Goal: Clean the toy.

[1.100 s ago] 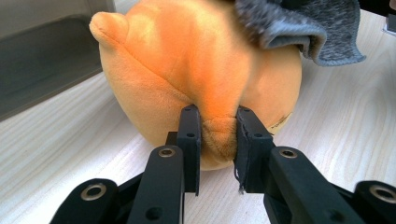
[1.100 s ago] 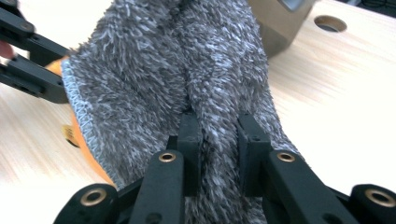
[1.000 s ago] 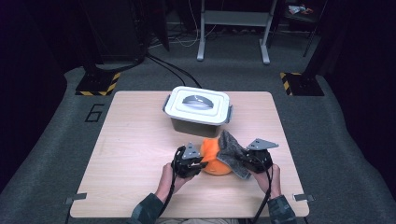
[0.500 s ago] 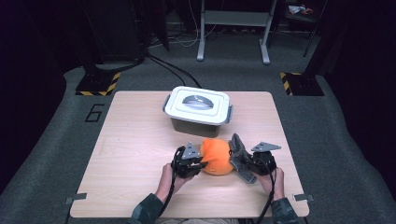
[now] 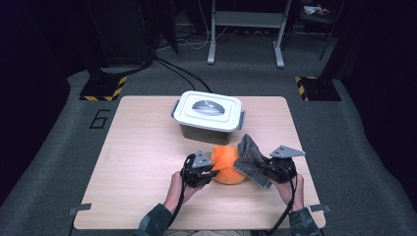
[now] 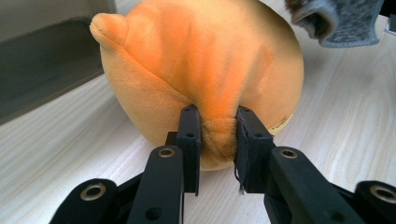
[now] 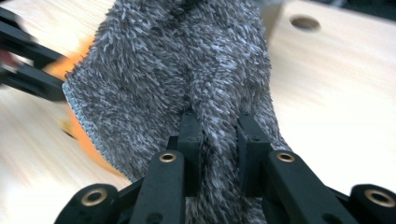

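Our left claw pinched a fold of the round orange plush ball, our right claw clamped the shaggy grey cloth beside it, above the wooden tabletop

Left claw and right claw both clamped, level, facing inward.

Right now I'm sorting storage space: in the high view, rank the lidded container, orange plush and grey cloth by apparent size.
1. Lidded container, clearly largest.
2. Orange plush and grey cloth look about alike; the cloth is bunched and overlaps the plush, so no ranking.
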A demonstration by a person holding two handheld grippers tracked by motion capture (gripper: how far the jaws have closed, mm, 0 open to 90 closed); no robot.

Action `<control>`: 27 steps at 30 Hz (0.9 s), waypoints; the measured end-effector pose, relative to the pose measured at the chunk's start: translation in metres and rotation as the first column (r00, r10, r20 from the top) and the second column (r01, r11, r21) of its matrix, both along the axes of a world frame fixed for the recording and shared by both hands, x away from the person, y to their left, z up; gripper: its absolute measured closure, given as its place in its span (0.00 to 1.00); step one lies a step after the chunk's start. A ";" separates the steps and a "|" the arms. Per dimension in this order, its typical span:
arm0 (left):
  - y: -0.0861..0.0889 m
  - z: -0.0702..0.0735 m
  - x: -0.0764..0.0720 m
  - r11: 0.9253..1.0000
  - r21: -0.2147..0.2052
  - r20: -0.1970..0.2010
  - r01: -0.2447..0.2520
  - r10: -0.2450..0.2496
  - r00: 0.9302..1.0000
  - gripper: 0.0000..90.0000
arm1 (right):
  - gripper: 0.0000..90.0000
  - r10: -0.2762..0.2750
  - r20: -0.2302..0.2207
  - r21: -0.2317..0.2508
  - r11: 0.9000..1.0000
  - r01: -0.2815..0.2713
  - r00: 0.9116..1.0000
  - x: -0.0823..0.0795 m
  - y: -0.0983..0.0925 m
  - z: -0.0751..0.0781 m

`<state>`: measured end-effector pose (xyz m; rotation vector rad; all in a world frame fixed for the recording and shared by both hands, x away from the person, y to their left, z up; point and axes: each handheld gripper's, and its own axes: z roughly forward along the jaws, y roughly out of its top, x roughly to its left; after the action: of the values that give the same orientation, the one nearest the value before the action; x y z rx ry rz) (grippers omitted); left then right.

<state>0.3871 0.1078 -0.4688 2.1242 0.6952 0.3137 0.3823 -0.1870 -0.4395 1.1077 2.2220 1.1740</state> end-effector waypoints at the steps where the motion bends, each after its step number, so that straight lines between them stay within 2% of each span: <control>1: 0.000 0.000 0.000 1.000 0.003 -0.001 0.004 -0.004 1.000 0.82 | 0.83 0.016 0.011 0.000 1.000 -0.016 1.000 0.000 0.005 0.004; 2: 0.000 0.000 0.000 1.000 0.003 -0.001 0.004 -0.004 1.000 0.82 | 0.83 0.016 0.011 0.000 1.000 -0.016 1.000 0.000 0.005 0.004; 3: -0.002 0.000 -0.001 1.000 -0.003 0.000 0.003 -0.003 1.000 0.82 | 0.83 0.063 0.028 -0.012 0.998 -0.063 0.998 0.000 0.018 0.012; 8: -0.005 0.001 -0.001 1.000 0.002 0.003 0.016 -0.016 1.000 0.82 | 0.83 0.141 0.041 -0.033 0.990 -0.139 0.989 0.001 0.049 0.023; 10: -0.005 0.001 -0.002 1.000 0.000 0.005 0.017 -0.017 1.000 0.82 | 0.83 0.156 0.052 -0.040 0.987 -0.154 0.986 0.002 0.058 0.024; 14: -0.005 0.002 -0.002 1.000 0.003 0.001 0.018 -0.018 1.000 0.82 | 0.83 0.173 0.040 -0.059 0.984 -0.171 0.984 0.008 0.072 0.020; 16: -0.005 0.001 -0.001 1.000 0.003 0.002 0.012 -0.012 1.000 0.82 | 0.83 0.169 0.031 -0.071 0.983 -0.167 0.985 0.010 0.075 0.016; 19: -0.004 0.000 -0.001 1.000 -0.003 -0.003 0.012 -0.012 1.000 0.82 | 0.83 0.167 0.028 -0.060 0.984 -0.165 0.986 0.011 0.073 0.012; 22: -0.004 0.000 0.000 1.000 -0.007 -0.006 0.012 -0.012 1.000 0.82 | 0.83 0.167 0.031 -0.061 0.984 -0.165 0.985 0.011 0.069 0.011; 27: -0.003 -0.002 -0.001 1.000 -0.014 -0.014 0.006 -0.006 1.000 0.82 | 0.83 0.137 0.019 -0.056 0.989 -0.136 0.990 0.011 0.056 0.008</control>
<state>0.3865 0.1049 -0.4705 2.1166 0.6973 0.2898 0.3929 -0.1311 -0.4315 0.9287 2.3288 1.1663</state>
